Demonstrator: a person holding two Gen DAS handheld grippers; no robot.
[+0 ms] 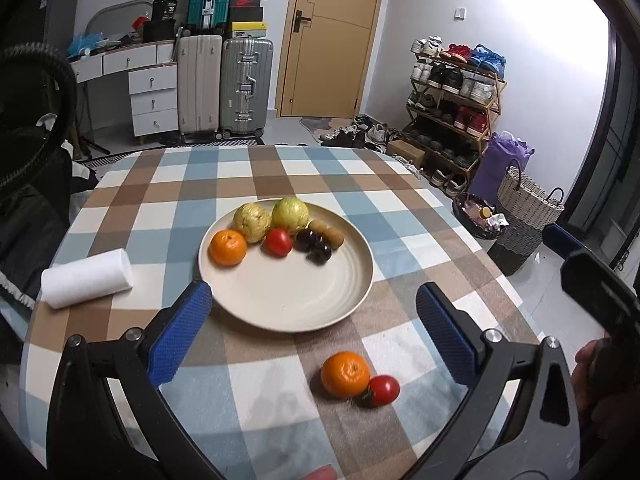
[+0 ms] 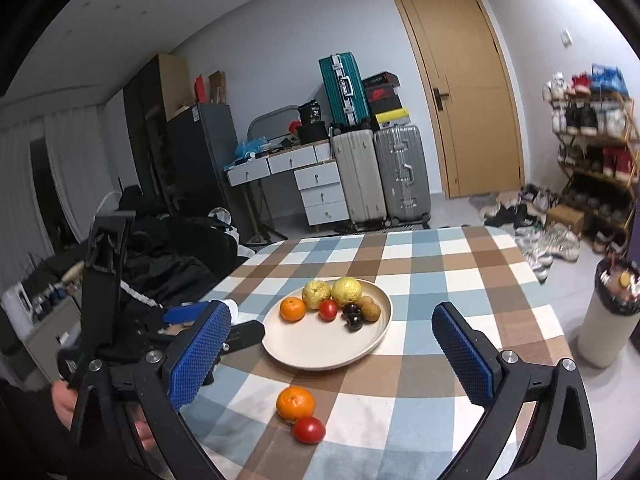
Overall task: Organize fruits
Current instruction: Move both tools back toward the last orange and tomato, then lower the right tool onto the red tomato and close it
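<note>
The left gripper [image 1: 314, 298] stood wide open and empty, its blue pads [image 1: 182, 334] either side of the plate's [image 1: 304, 300] near rim. The right gripper [image 2: 332, 332] gaped empty too.

Only the left view showed the white roll [image 1: 86, 278] whole, left of the plate; the right view showed the left gripper from the side and a hand [image 2: 66, 402] holding it.

An orange [image 1: 345, 374] and a tomato [image 1: 382, 390] lay touching on the cloth [image 1: 248, 400], between the left fingers and nearer than the plate. On the plate sat another orange, a tomato, two guavas [image 1: 272, 218], dark plums [image 1: 314, 246] and small brown fruits.

Beyond the checked cloth were suitcases [image 1: 226, 88], a door [image 1: 330, 36] and a shoe rack [image 1: 456, 104].
</note>
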